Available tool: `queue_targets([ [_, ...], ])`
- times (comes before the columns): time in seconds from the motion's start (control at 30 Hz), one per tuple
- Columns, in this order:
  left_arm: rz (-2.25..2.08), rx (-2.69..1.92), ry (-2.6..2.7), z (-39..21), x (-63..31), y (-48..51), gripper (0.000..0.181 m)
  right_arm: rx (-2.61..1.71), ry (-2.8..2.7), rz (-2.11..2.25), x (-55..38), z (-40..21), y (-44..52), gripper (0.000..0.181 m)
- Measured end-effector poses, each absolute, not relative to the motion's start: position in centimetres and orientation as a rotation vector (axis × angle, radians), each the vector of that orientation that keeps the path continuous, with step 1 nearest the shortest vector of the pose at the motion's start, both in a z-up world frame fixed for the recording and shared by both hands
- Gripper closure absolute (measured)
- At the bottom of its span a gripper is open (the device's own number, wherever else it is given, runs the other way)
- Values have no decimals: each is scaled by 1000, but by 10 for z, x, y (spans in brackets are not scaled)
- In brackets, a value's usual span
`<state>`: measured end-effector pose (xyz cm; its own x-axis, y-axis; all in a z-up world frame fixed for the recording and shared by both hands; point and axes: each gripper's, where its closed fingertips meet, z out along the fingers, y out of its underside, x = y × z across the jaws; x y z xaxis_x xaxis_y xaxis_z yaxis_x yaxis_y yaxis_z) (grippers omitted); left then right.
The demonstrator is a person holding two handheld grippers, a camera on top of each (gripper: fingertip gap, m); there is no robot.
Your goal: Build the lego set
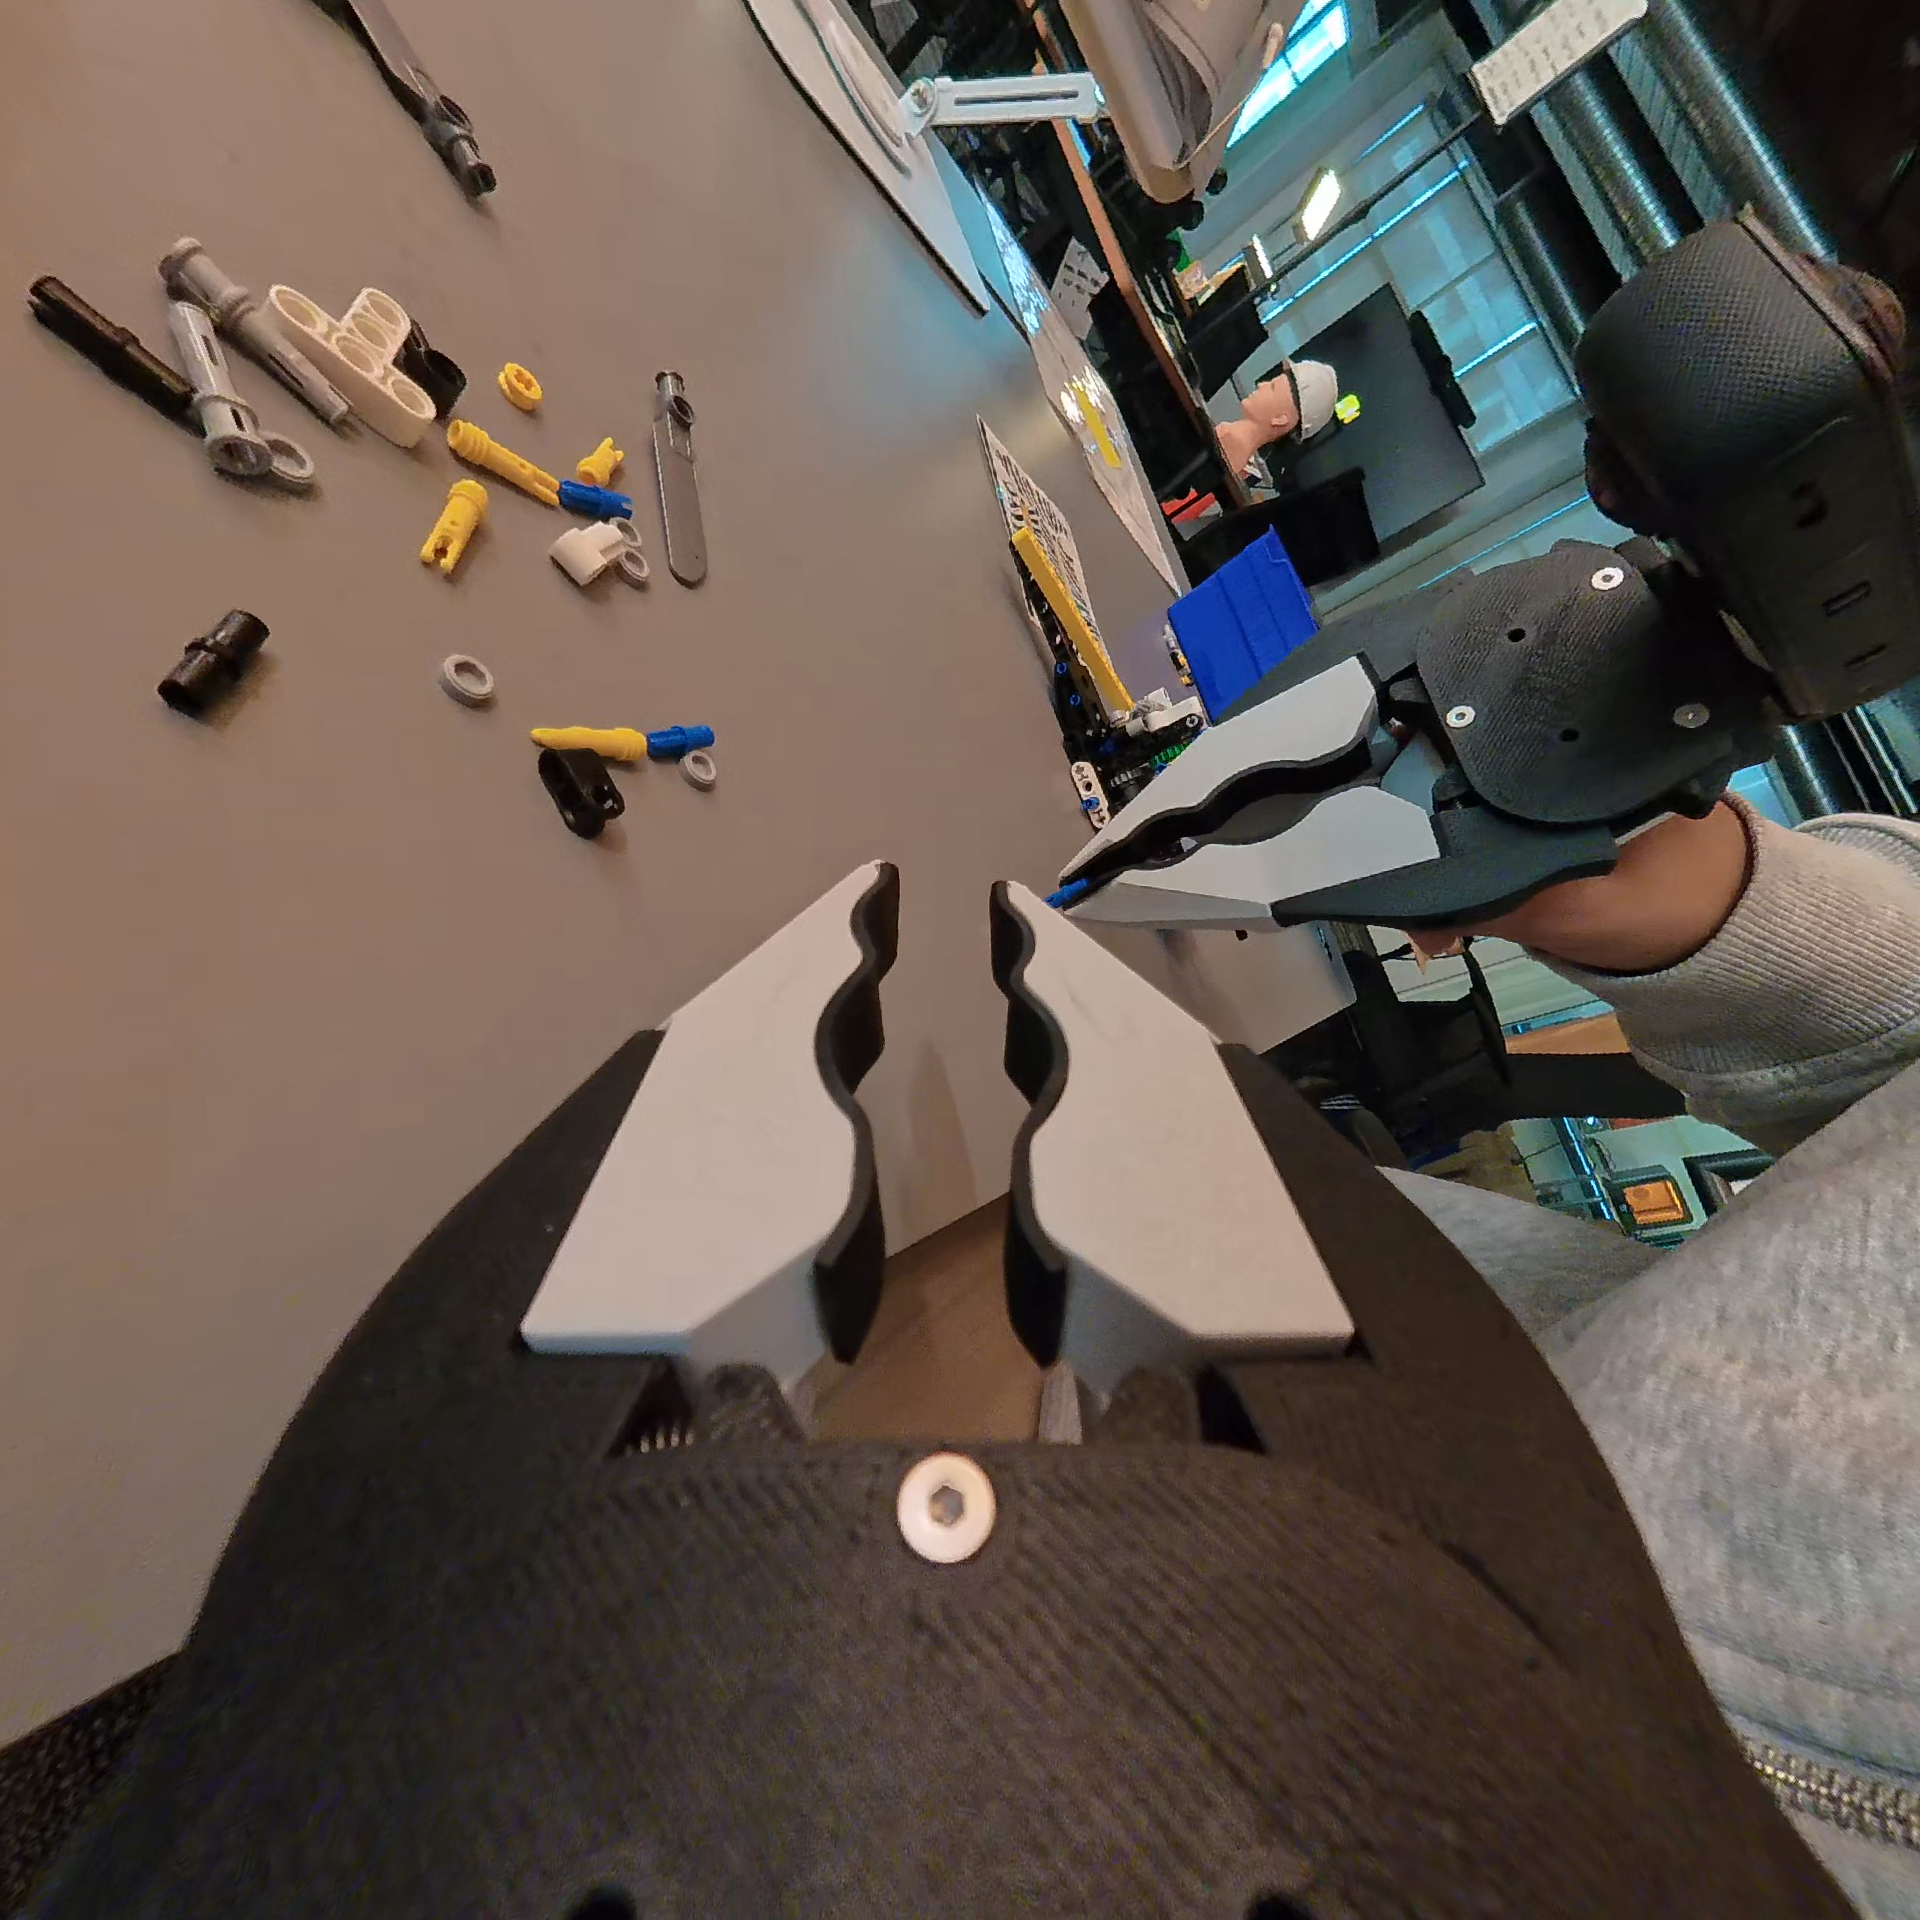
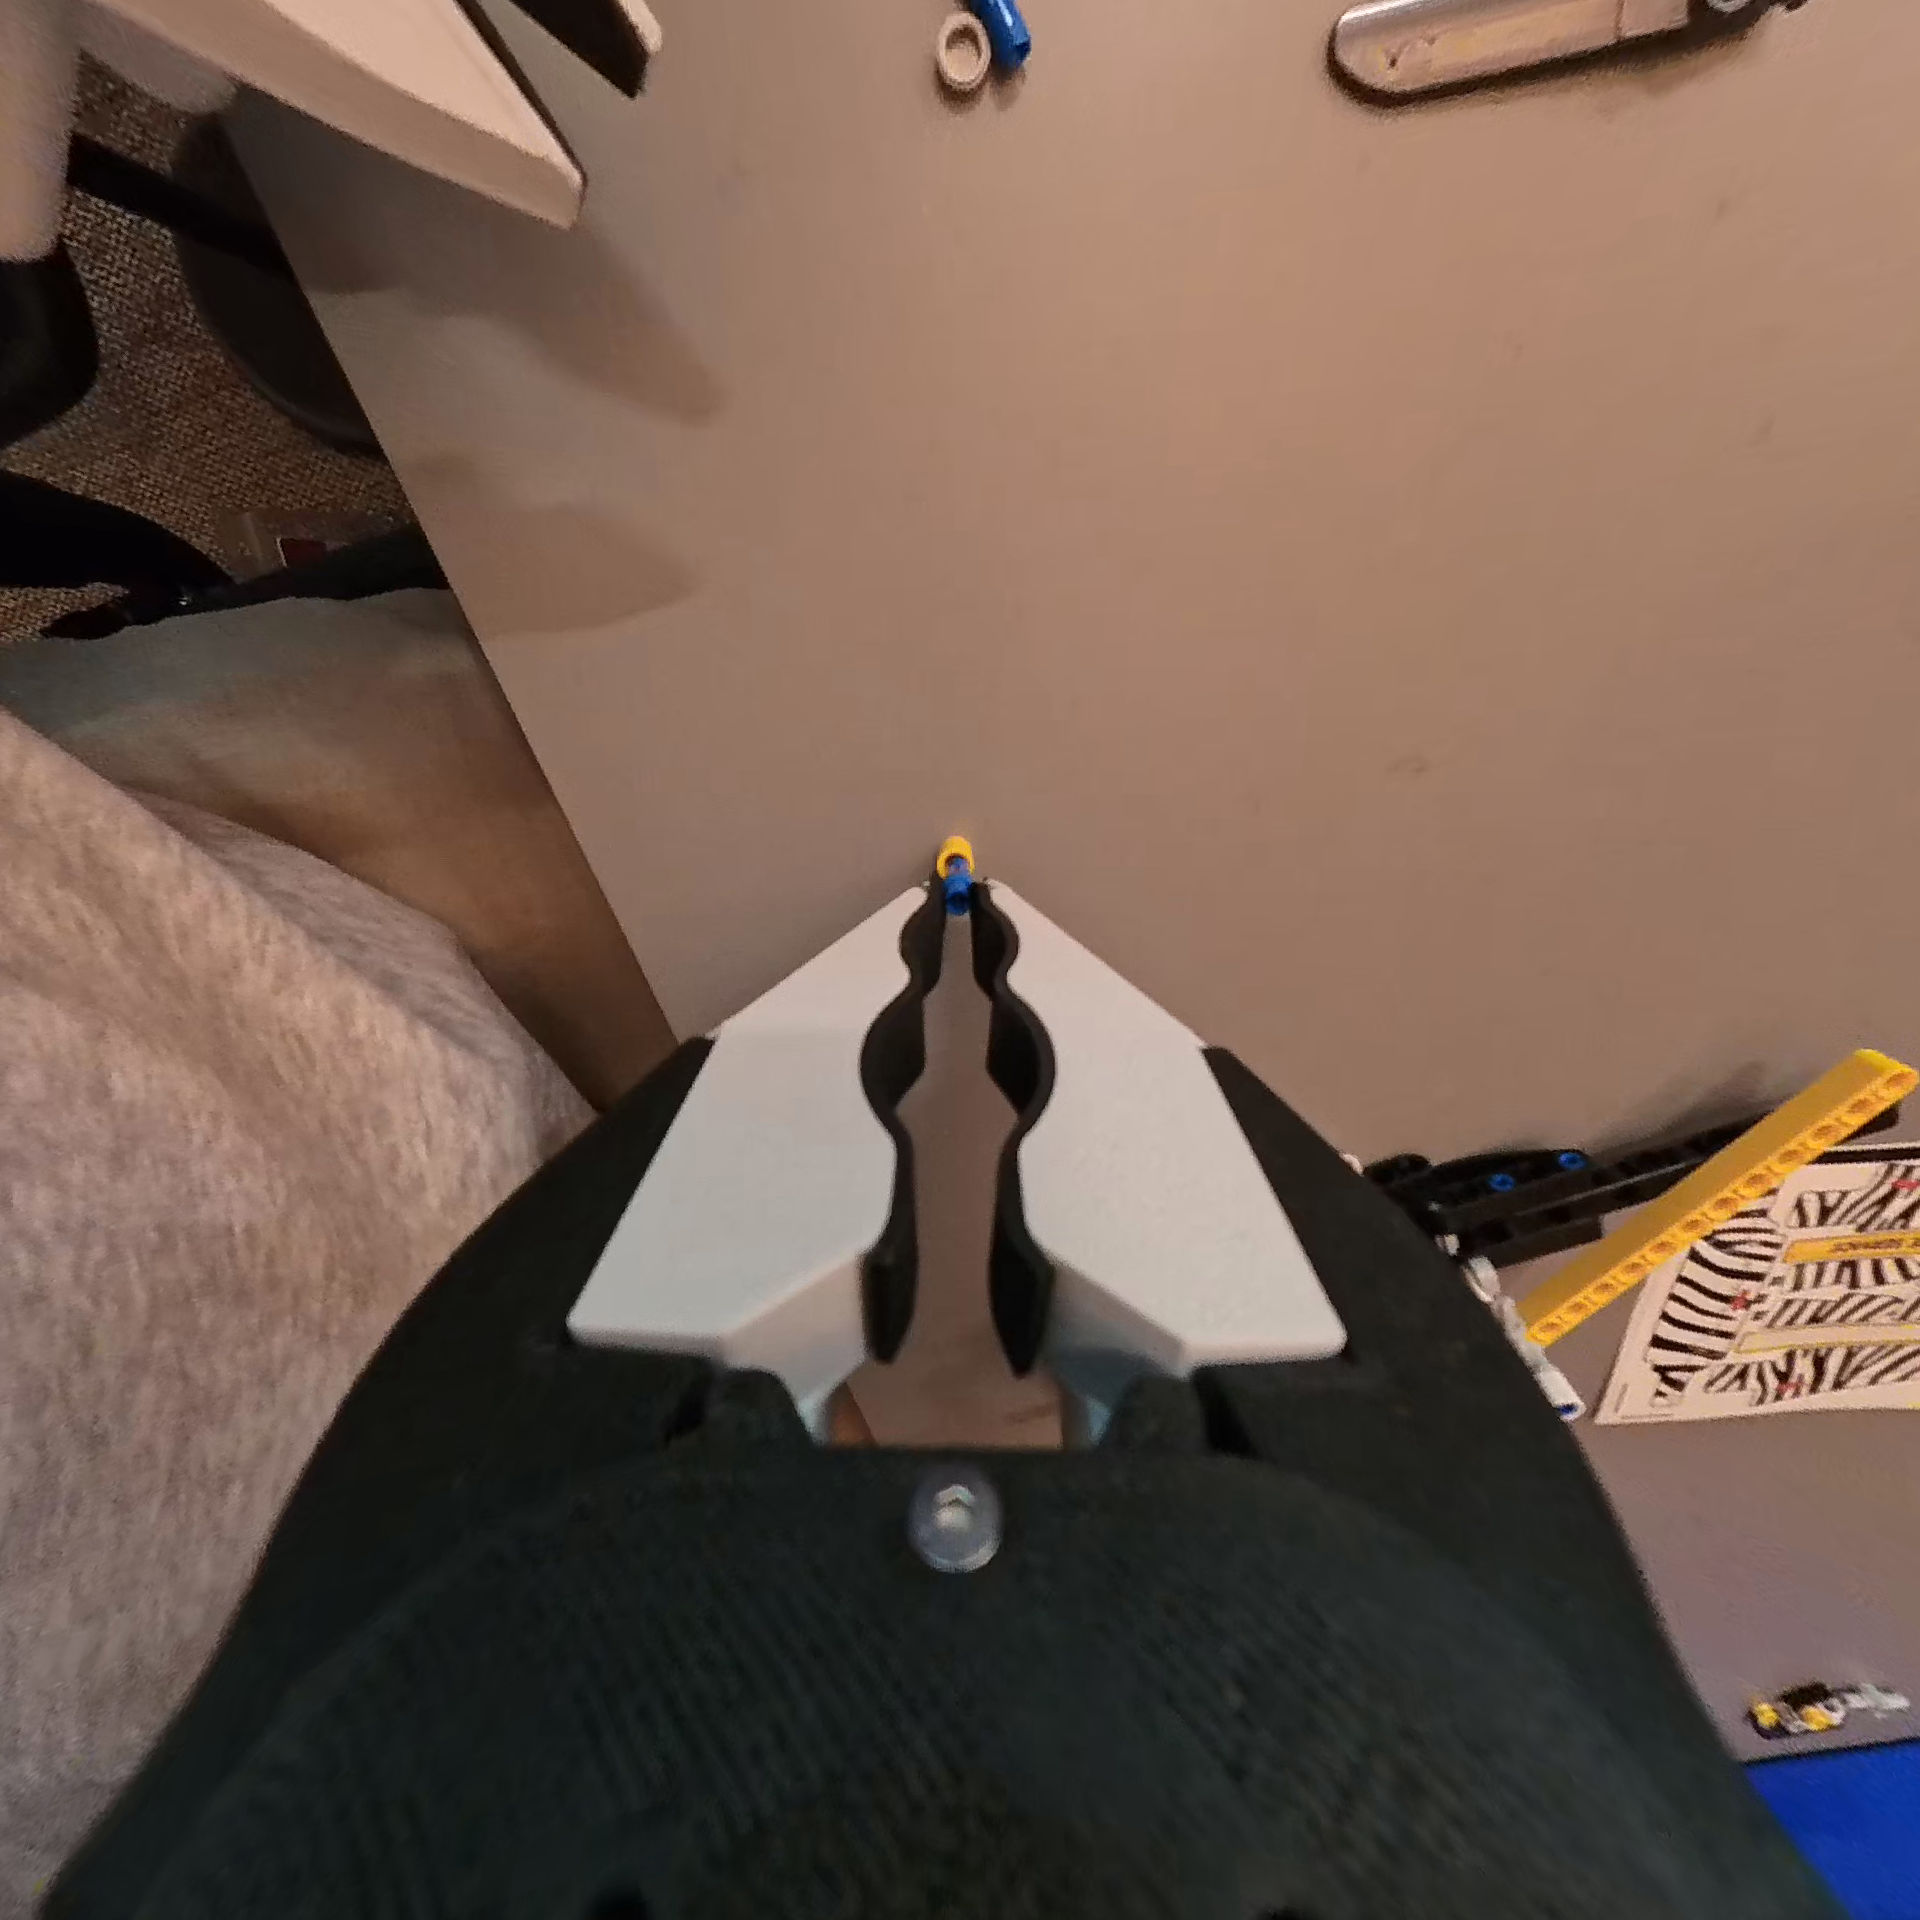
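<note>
My right gripper is shut on a small blue pin with a yellow piece on its far end, held over the grey table. In the left wrist view the right gripper comes in from the right with the blue pin at its tips, just beside my left gripper's right fingertip. My left gripper is open and empty above the table. Loose parts lie at the left: yellow and blue pins, a black connector, a white beam, grey axles.
A partly built black and yellow model stands by a blue bin near the table's far edge. In the right wrist view the yellow beam and a striped sticker sheet lie at the right. The table edge runs down the left, with a sleeve below. The black connector is about 6 centimeters from my left fingertips and 15 centimeters from my right.
</note>
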<state>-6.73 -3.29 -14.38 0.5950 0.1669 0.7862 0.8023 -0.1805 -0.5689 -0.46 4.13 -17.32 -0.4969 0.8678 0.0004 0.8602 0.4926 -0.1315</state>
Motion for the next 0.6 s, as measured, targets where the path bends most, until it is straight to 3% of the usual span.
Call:
queue_targets([
  [0.6, -706, -1689, -813, -145, -67, -33, 167, -1528, -2669, 164, -6, -174, 39, 178],
])
